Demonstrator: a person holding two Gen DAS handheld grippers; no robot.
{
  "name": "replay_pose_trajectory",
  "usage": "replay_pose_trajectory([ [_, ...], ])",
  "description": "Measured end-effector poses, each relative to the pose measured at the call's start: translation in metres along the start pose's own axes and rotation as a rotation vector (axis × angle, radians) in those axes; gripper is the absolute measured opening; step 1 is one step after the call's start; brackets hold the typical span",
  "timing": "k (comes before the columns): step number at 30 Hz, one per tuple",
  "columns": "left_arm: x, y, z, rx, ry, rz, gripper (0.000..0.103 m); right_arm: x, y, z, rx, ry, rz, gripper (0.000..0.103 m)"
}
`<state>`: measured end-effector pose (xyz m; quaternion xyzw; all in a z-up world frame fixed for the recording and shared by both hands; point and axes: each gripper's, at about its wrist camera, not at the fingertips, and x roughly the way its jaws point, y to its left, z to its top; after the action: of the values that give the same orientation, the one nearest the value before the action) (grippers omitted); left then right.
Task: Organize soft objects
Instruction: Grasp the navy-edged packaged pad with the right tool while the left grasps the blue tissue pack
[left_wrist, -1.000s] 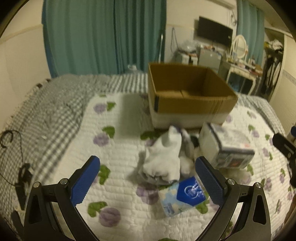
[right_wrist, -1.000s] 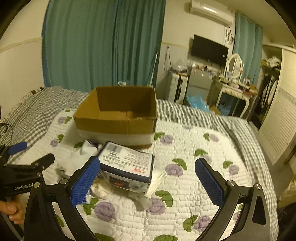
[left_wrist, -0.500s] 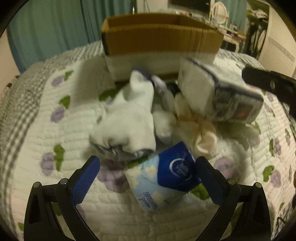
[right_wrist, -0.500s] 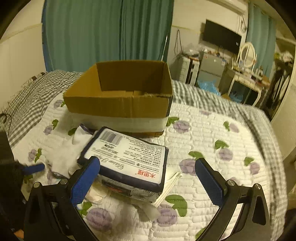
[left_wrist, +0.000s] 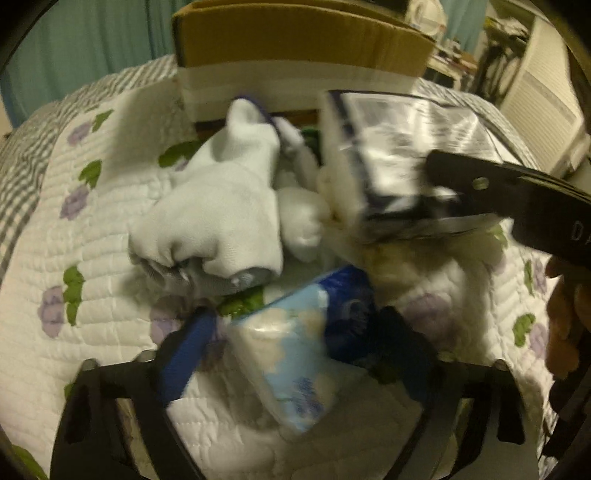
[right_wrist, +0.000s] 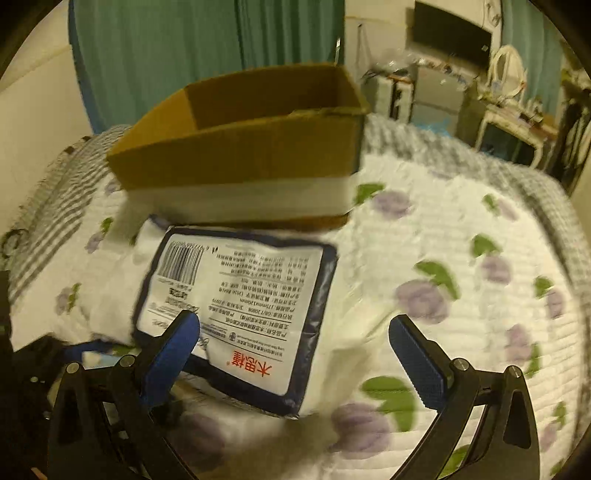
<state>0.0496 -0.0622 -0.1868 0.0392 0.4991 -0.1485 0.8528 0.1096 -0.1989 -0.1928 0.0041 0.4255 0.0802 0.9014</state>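
A pile of soft things lies on the quilted bed in front of an open cardboard box (left_wrist: 295, 40), which also shows in the right wrist view (right_wrist: 243, 147). A blue and white tissue pack (left_wrist: 306, 339) lies between the pads of my left gripper (left_wrist: 295, 354), whose jaws have narrowed around it. White socks (left_wrist: 218, 206) lie behind it. A large navy-edged tissue package (right_wrist: 236, 310) sits at the pile's right, also in the left wrist view (left_wrist: 399, 155). My right gripper (right_wrist: 295, 358) is open, with its left pad over the package's near edge.
The floral quilt (right_wrist: 461, 277) spreads to the right of the pile. A grey checked blanket (left_wrist: 22, 155) covers the bed's left side. Teal curtains, a TV and a dresser stand behind the bed.
Both grippers have moved forward and down toward the pile. My left gripper's jaws have narrowed around the small tissue pack. My right gripper has come close over the large package.
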Motion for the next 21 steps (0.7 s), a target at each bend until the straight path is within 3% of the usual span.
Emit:
replay_pose_trajectory([
  [1, -0.001, -0.002, 0.000, 0.021, -0.002, -0.003, 0.070, 0.002, 0.001, -0.001, 0.005, 0.010, 0.023, 0.103],
  [3, -0.007, -0.011, -0.002, 0.066, -0.011, 0.011, 0.063, 0.003, 0.006, -0.006, 0.006, 0.015, 0.048, 0.099],
  [4, -0.009, -0.012, -0.003, 0.070, -0.014, 0.014, 0.058, 0.002, 0.009, -0.007, 0.000, 0.010, 0.060, 0.088],
  [11, -0.023, -0.001, -0.005, 0.021, -0.017, -0.011, 0.036, -0.024, 0.010, -0.006, 0.012, -0.039, 0.096, 0.050],
  [21, -0.049, 0.016, -0.005, 0.002, -0.046, 0.016, 0.022, -0.072, 0.025, -0.011, -0.023, -0.136, 0.081, 0.043],
])
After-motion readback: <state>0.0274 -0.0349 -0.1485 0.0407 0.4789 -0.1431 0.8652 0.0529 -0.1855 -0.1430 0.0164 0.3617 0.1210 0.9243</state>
